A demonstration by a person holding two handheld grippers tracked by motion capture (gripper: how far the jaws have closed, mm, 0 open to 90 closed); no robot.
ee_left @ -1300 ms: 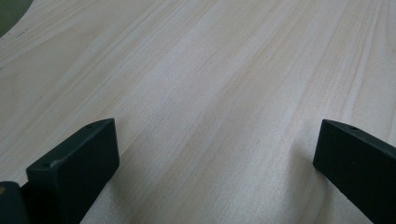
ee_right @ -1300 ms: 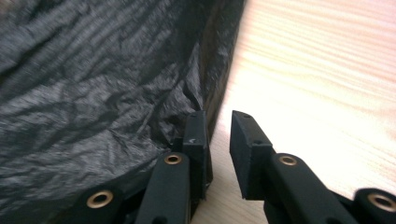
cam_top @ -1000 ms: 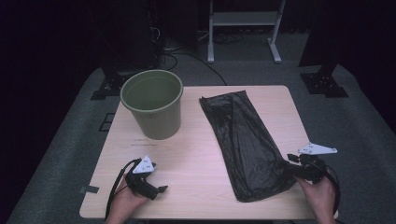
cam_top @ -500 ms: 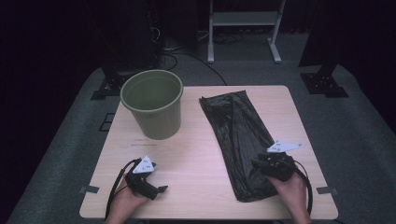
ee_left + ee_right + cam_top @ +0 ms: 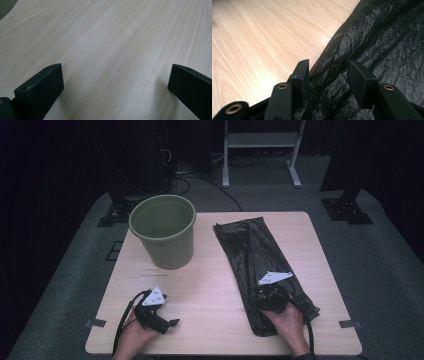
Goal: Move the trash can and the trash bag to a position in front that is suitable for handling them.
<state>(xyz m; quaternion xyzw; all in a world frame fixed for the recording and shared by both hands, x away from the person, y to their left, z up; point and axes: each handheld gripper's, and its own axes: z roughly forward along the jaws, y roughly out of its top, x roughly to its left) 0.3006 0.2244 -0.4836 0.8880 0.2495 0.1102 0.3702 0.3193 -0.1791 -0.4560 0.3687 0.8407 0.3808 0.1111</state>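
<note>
A black plastic bag (image 5: pixel 250 250) lies flat and lengthwise on the right half of the wooden table (image 5: pixel 210 285). An empty olive-green bucket (image 5: pixel 162 227) stands upright at the back left. My right gripper (image 5: pixel 267 290) rests over the near part of the bag. In the right gripper view its jaws (image 5: pixel 327 67) straddle a crumpled fold along the bag's (image 5: pixel 387 37) left edge; they have just been opening and are open, not pressing on it. My left gripper (image 5: pixel 167 320) lies at the front left, open over bare wood (image 5: pixel 115 75).
A white metal stand (image 5: pixel 260 140) and dark equipment bases (image 5: pixel 347 210) stand on the grey floor behind the table. Small tape strips (image 5: pixel 95 323) mark the table's front corners. Bare wood lies between bucket and bag.
My right gripper has moved left from the table's right edge onto the near end of the bag. The left gripper, the bucket and the bag have stayed put.
</note>
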